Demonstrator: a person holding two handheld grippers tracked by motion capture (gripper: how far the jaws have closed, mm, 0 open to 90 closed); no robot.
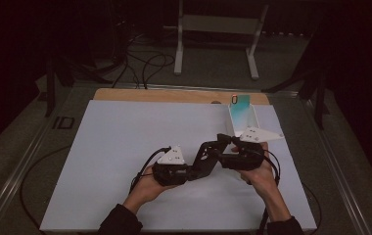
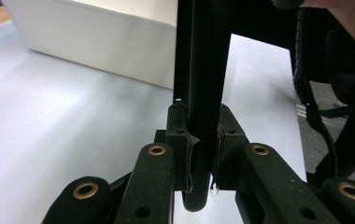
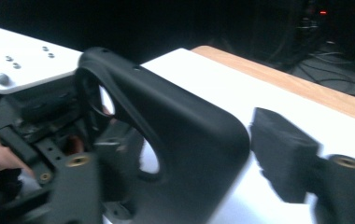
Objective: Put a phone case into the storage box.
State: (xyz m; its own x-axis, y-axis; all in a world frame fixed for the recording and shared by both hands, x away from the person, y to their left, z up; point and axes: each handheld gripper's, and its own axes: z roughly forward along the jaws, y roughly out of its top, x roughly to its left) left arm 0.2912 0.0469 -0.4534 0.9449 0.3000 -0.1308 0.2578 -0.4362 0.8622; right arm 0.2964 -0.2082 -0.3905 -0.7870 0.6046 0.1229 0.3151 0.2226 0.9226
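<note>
Part: a black plastic bracket (image 1: 207,155) with round holes was held off the white mat (image 1: 125,147), on the near side of the box (image 1: 243,120) and a little to its left.

Long axis: in the high view the bracket ran slantwise, its far end pointing toward the box and its near end away from it.

Left gripper (image 1: 194,169): it was pressed together on the bracket's near end, farther from the box than the right one. The left gripper view showed both pads (image 2: 185,154) pinching the thin edge of the bracket (image 2: 203,93), which rose straight up along the jaws.

Right gripper (image 1: 221,147): it was at the end nearer the box. Its jaws stood spread around the bracket (image 3: 180,135), and the right pad (image 3: 283,158) stood off from it with mat showing in the gap.

Key relation: the bracket lay between the two grippers, clamped only by the left; I judge that any pulling away of the right would leave the left carrying it alone.

Left gripper view adds: the pinch itself, and the white wall of the box (image 2: 96,42) beyond it.

Right gripper view adds: the bracket's broad face and holes, the gap at the pad, and the left gripper (image 3: 31,135) behind, away from the box.

High view adds: both hands close together on the near side of the box.
</note>
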